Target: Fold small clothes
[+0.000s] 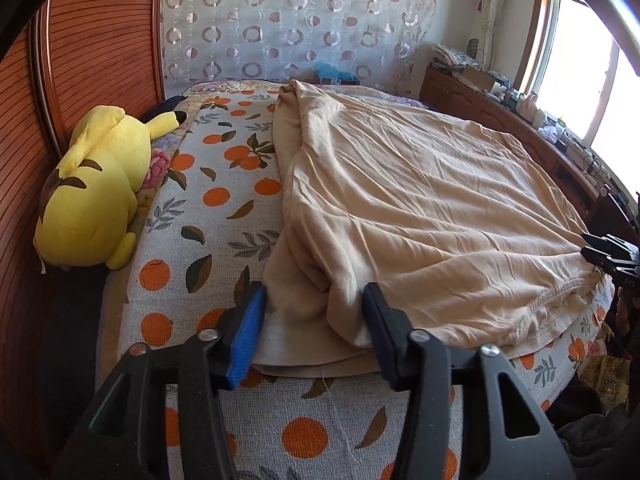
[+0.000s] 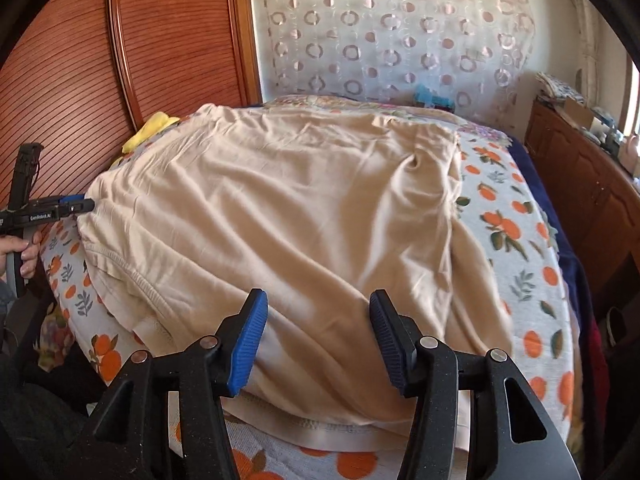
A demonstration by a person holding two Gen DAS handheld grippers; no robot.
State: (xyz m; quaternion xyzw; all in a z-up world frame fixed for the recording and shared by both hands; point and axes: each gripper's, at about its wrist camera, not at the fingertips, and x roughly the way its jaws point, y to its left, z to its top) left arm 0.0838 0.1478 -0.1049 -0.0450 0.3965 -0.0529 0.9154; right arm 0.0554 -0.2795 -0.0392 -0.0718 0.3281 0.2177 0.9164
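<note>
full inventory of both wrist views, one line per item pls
garment: 1, beige, spread on the bed
bedspread: 1, white with orange fruit print, under the garment
plush toy: 1, yellow, left bed edge by the headboard
headboard: 1, reddish wood, behind the bed
curtain: 1, white with circles, far wall
cabinet: 1, brown wood, under the window
left tongs: 1, black with blue pads, open around garment's near corner
right tongs: 1, same colours, open over hem
hand: 1, gripping left handle

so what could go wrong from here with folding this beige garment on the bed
Both jaws stand open around the cloth. The left hand-held gripper straddles a bunched, layered corner of the beige garment, so closing might catch only some layers. The right hand-held gripper sits over the hem near the bed's edge; pulling could drag fabric off. Existing wrinkles may get folded in.
</note>
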